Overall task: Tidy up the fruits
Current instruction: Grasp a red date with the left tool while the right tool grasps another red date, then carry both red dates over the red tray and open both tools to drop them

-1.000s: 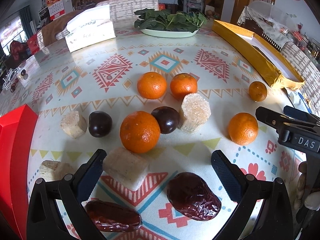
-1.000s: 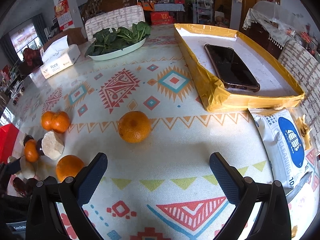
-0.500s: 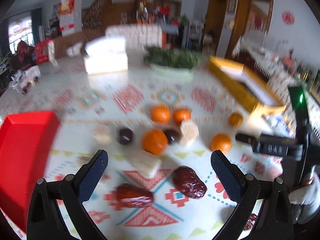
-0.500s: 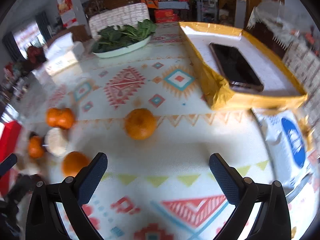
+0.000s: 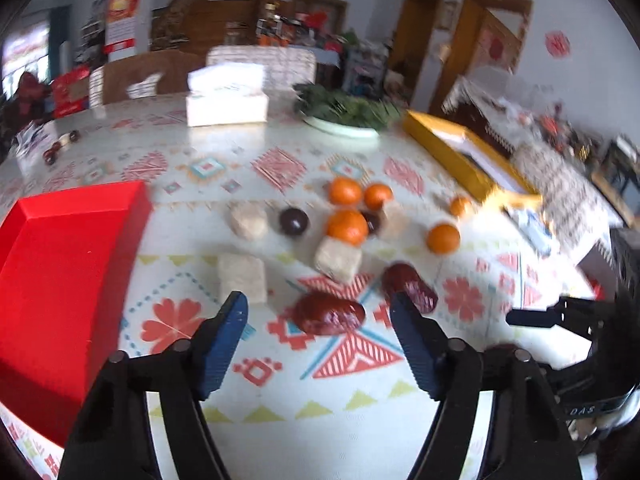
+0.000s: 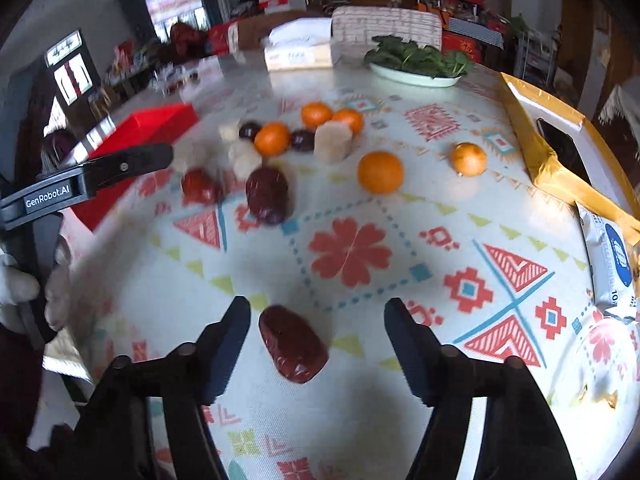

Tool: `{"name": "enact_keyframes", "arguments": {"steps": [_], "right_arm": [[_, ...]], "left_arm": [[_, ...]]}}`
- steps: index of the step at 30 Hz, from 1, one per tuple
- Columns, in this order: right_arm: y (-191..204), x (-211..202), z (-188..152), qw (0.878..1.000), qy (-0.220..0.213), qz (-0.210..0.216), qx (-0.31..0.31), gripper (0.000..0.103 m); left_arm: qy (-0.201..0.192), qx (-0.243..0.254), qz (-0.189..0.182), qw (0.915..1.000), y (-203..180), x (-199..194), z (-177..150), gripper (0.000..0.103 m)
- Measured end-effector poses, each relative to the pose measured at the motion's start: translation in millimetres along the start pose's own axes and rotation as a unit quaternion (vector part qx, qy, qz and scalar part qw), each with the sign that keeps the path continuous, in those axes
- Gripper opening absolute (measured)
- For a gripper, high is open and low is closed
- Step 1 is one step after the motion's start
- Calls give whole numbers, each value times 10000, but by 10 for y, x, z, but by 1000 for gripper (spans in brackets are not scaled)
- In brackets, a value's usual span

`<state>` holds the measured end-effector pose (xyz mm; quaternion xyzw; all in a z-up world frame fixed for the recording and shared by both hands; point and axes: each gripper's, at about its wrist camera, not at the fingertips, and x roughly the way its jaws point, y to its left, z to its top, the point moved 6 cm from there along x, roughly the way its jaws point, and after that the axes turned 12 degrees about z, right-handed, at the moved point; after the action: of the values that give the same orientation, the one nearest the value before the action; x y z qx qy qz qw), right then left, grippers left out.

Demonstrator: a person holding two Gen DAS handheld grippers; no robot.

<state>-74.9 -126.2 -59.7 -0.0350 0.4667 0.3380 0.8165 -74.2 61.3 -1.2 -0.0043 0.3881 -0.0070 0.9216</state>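
Note:
Several oranges [image 5: 347, 225], dark plums [image 5: 294, 221], pale beige chunks [image 5: 242, 278] and dark red dates [image 5: 329, 313] lie scattered on the patterned tablecloth. A red tray [image 5: 64, 264] sits at the left. My left gripper [image 5: 318, 346] is open and empty, hovering just before one date. My right gripper [image 6: 318, 350] is open above the table, with another date [image 6: 293, 344] lying between its fingers. An orange [image 6: 380, 172] and a smaller one [image 6: 468, 159] lie farther ahead. The left gripper's body [image 6: 92, 176] shows at the left of the right wrist view.
A yellow box [image 6: 560, 152] holding a phone lies along the right side. A wipes packet [image 6: 612, 264] lies near the right edge. A plate of greens [image 6: 418, 68] and a tissue box [image 5: 226, 106] stand at the far side. Chairs stand behind.
Both grippers have pulled back and risen from the table. The right view has swung left, and a date now lies between its fingers. The red tray shows much larger in the left view.

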Motion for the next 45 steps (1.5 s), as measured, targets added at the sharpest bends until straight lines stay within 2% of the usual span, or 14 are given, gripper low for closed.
{"name": "enact_keyframes", "arguments": {"steps": [3, 12, 13, 14, 15, 18, 25, 30, 36, 40, 45], "right_arm": [[-2, 72, -60, 9999, 79, 96, 22, 64], [78, 87, -82, 9998, 8, -75, -210, 45], [75, 82, -87, 9998, -10, -57, -200, 42], [80, 72, -87, 9998, -27, -39, -193, 38], [81, 66, -90, 9998, -43, -26, -185, 36], [76, 52, -94, 9999, -94, 43, -118, 29], [132, -36, -82, 9992, -276, 303, 32, 28], [251, -172, 68, 9951, -490, 832, 205, 25], [630, -232, 481, 9848, -689, 1578, 228, 25], [1077, -117, 860, 9777, -735, 1966, 4, 25], [1760, 290, 1319, 9681, -549, 2422, -325, 25]], "left_arm": [[151, 122, 34, 9998, -84, 111, -14, 73], [317, 436, 159, 9984, -236, 358, -16, 73], [341, 486, 171, 9981, -263, 375, -31, 71], [373, 551, 224, 9975, -286, 395, -50, 56], [412, 599, 265, 9970, -302, 408, -58, 50], [377, 479, 246, 9978, -267, 393, -51, 49], [97, -198, 21, 9998, -8, 125, -2, 49], [-258, -724, 67, 9970, 393, -231, 86, 49], [-585, -1365, 416, 9880, 1128, -549, 140, 49], [-604, -1713, 770, 9804, 1672, -609, 94, 49], [-503, -2031, 1133, 9713, 2228, -560, -1, 49]]}}
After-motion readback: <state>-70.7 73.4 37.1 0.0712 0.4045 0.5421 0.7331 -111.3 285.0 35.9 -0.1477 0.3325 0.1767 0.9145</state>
